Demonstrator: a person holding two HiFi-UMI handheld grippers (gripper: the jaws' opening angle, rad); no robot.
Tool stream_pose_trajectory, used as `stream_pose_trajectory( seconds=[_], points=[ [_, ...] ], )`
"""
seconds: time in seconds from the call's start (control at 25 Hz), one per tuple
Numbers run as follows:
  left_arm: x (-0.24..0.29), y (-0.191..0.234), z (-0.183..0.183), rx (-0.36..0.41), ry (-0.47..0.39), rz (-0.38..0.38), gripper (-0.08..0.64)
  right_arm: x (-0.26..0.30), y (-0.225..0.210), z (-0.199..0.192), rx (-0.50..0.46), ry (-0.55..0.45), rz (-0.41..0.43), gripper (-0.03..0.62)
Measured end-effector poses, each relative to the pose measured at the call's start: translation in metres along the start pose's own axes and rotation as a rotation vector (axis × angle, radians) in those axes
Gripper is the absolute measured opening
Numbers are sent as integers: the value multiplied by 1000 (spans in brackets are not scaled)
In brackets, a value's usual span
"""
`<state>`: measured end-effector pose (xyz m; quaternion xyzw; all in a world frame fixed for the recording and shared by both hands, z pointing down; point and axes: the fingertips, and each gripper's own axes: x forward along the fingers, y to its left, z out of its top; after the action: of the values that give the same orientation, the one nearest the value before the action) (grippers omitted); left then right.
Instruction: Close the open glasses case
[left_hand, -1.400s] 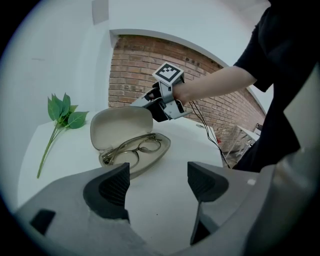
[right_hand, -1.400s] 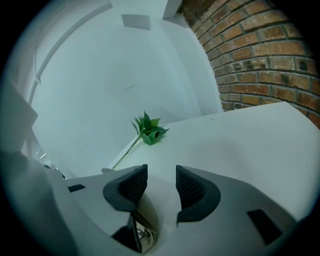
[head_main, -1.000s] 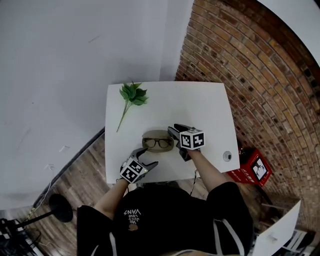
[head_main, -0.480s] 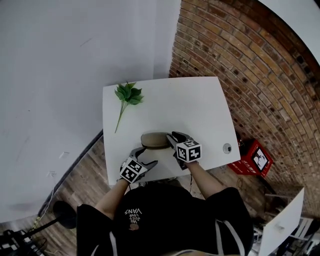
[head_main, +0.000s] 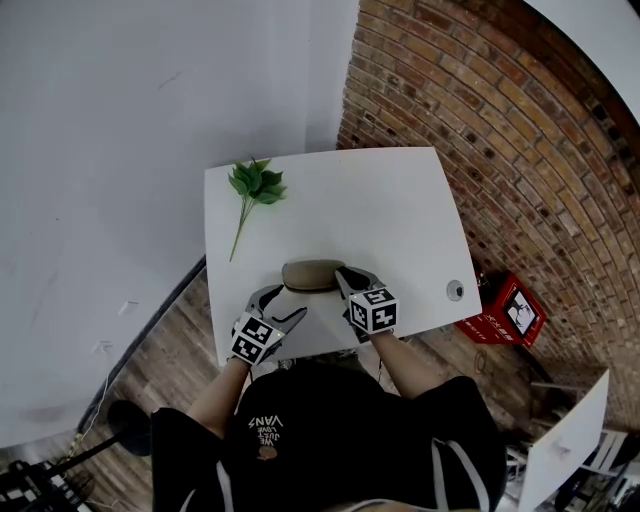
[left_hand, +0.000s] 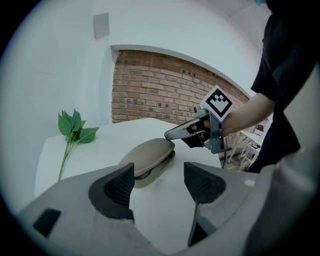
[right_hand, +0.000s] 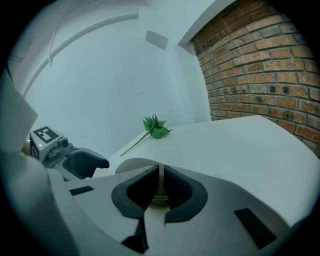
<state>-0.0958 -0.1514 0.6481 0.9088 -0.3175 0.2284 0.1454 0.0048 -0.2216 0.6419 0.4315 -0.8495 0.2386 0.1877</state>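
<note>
The tan glasses case (head_main: 312, 275) lies on the white table (head_main: 380, 210) with its lid down; a thin seam shows along its side in the left gripper view (left_hand: 147, 156). My right gripper (head_main: 347, 277) sits just right of the case, its jaws closing to a narrow slit with nothing between them (right_hand: 161, 187). The case's rounded end (right_hand: 131, 164) shows behind those jaws. My left gripper (head_main: 280, 305) hovers at the table's front edge, short of the case, its jaws wide and closing a little, empty (left_hand: 159, 182).
A green leafy sprig (head_main: 255, 190) lies at the table's far left. A small round disc (head_main: 455, 291) sits near the right front corner. A brick wall rises on the right, with a red box (head_main: 510, 330) on the floor beside the table.
The case lid has come down and the glasses inside no longer show. The right gripper's jaws have narrowed and it drew back toward the front edge. The left gripper rose slightly.
</note>
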Motion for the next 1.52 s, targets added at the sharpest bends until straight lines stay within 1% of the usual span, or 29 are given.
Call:
stream_pose_trajectory(
  seconds=[0.24, 0.32, 0.44, 0.56, 0.64, 0.76, 1.04, 1.28, 1.52],
  points=[
    [4, 9, 18, -1, -62, 23, 247, -2, 0, -10, 5, 5, -1, 6],
    [6, 12, 20, -8, -71, 43, 204, -4, -1, -12, 7, 7, -1, 2],
    [9, 19, 22, -13, -82, 81, 113, -6, -1, -15, 7, 11, 3, 2],
    [12, 25, 23, -30, -87, 103, 54, -5, -1, -18, 1, 21, 6, 2],
    [13, 28, 21, -32, -74, 119, 9, -5, 0, -20, -1, 28, 9, 2],
    [16, 31, 16, -33, -48, 138, 5, -6, -1, -21, 1, 31, 15, 2],
    [19, 35, 5, -75, -20, 165, 5, -5, 0, -28, -16, 54, 22, 0],
    [23, 27, -11, -104, 27, 161, 5, -3, 0, -29, -30, 65, 36, 0],
    [26, 22, -15, -105, 39, 158, 5, -4, 1, -30, -39, 73, 45, 0]
  ],
)
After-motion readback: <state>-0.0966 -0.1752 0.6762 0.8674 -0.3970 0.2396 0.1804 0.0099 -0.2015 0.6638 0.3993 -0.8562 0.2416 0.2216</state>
